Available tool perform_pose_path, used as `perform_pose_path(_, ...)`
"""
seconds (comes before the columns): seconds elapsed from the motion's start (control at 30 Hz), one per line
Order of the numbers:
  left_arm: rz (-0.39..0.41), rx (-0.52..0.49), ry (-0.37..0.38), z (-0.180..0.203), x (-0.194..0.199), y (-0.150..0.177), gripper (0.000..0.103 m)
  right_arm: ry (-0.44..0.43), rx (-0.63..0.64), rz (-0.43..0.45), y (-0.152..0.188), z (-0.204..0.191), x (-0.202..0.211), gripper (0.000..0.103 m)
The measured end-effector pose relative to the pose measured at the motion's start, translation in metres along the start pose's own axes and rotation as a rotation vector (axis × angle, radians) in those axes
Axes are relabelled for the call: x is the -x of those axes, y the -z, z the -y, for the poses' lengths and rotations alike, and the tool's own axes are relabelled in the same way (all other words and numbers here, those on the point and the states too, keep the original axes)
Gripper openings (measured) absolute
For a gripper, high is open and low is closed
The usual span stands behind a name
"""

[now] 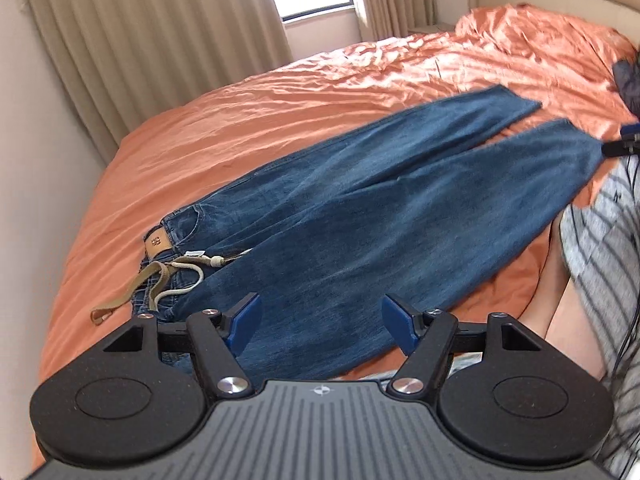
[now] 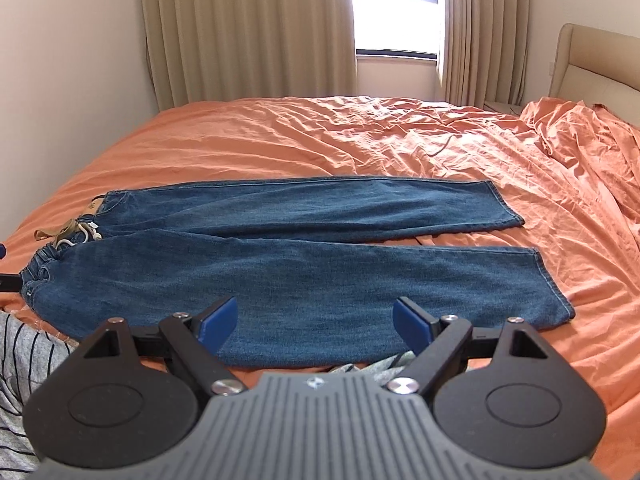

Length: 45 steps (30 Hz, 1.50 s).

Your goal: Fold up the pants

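Blue jeans (image 1: pixel 360 216) lie flat on an orange bed sheet (image 1: pixel 280 112), waistband to the left with a tan belt (image 1: pixel 132 292) and white drawstring, both legs spread side by side toward the right. In the right wrist view the jeans (image 2: pixel 312 264) lie across the bed (image 2: pixel 360 136), leg hems at the right. My left gripper (image 1: pixel 320 320) is open and empty, hovering above the near leg close to the waist. My right gripper (image 2: pixel 316 320) is open and empty, above the near leg's lower edge.
Beige curtains (image 2: pixel 248 32) and a bright window (image 2: pixel 396 12) stand behind the bed. A padded headboard (image 2: pixel 592 68) is at the right. Rumpled sheet (image 2: pixel 580 148) piles near it. The person's striped clothing (image 1: pixel 600 248) shows at the near edge.
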<state>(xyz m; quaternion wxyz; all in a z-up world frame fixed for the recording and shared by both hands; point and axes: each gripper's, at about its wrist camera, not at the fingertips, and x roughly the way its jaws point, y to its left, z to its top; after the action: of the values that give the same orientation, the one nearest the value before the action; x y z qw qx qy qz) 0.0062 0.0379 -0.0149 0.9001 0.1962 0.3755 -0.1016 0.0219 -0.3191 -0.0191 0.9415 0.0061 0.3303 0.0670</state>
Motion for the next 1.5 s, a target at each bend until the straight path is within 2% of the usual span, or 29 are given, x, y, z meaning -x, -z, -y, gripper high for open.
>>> perform_pose_path(0.1,-0.061,-0.113,0.014,-0.020,-0.009,0.001,0.080,-0.027,-0.002,-0.007,-0.005,0.008,-0.010,0.081)
perform_pose_path(0.2,-0.097,-0.170,0.028,-0.048,-0.021,0.001,0.077,-0.009,-0.017,-0.001,-0.007,0.018,-0.022,0.081)
perform_pose_path(0.3,-0.153,-0.232,0.038,-0.074,-0.040,0.003,0.066,0.033,-0.056,-0.010,-0.004,0.030,-0.038,0.081)
perform_pose_path(0.37,-0.212,-0.263,0.052,-0.085,-0.056,0.008,0.062,0.033,-0.104,-0.033,0.001,0.040,-0.049,0.074)
perform_pose_path(0.47,-0.301,-0.378,0.103,-0.088,-0.081,0.024,0.060,0.016,-0.195,-0.059,0.007,0.053,-0.062,0.068)
perform_pose_path(0.57,-0.409,-0.497,0.142,-0.090,-0.107,0.048,0.060,0.013,-0.262,-0.053,0.007,0.061,-0.071,0.067)
perform_pose_path(0.6,-0.427,-0.518,0.144,-0.090,-0.113,0.055,0.055,0.017,-0.276,-0.063,0.007,0.063,-0.074,0.067)
perform_pose_path(0.67,-0.455,-0.529,0.151,-0.094,-0.126,0.063,0.055,0.014,-0.282,-0.074,0.006,0.062,-0.079,0.067)
perform_pose_path(0.77,-0.506,-0.516,0.207,-0.101,-0.143,0.073,0.056,0.009,-0.258,-0.067,0.003,0.057,-0.084,0.067)
perform_pose_path(0.9,-0.499,-0.508,0.218,-0.102,-0.155,0.078,0.058,0.005,-0.262,-0.072,0.001,0.056,-0.087,0.067)
perform_pose_path(0.97,-0.494,-0.506,0.193,-0.100,-0.160,0.081,0.058,0.001,-0.279,-0.072,0.002,0.059,-0.087,0.067)
perform_pose_path(1.07,-0.472,-0.485,0.125,-0.095,-0.156,0.082,0.039,0.000,-0.297,-0.077,0.002,0.061,-0.086,0.067)
perform_pose_path(1.1,-0.454,-0.474,0.103,-0.095,-0.151,0.080,0.027,0.002,-0.296,-0.080,0.002,0.060,-0.086,0.067)
perform_pose_path(1.13,-0.421,-0.464,0.080,-0.094,-0.143,0.078,0.020,0.008,-0.292,-0.084,0.002,0.060,-0.085,0.067)
perform_pose_path(1.2,-0.357,-0.432,0.025,-0.092,-0.126,0.072,0.013,0.019,-0.281,-0.095,-0.001,0.059,-0.086,0.068)
perform_pose_path(1.33,-0.221,-0.240,-0.086,-0.100,-0.090,0.048,0.011,0.015,-0.269,-0.109,-0.013,0.064,-0.076,0.069)
perform_pose_path(1.43,-0.137,-0.130,-0.155,-0.103,-0.069,0.026,0.011,-0.011,-0.253,-0.098,-0.038,0.077,-0.056,0.069)
perform_pose_path(1.5,-0.093,-0.050,-0.188,-0.111,-0.059,0.005,0.011,0.001,-0.201,-0.085,-0.062,0.089,-0.036,0.068)
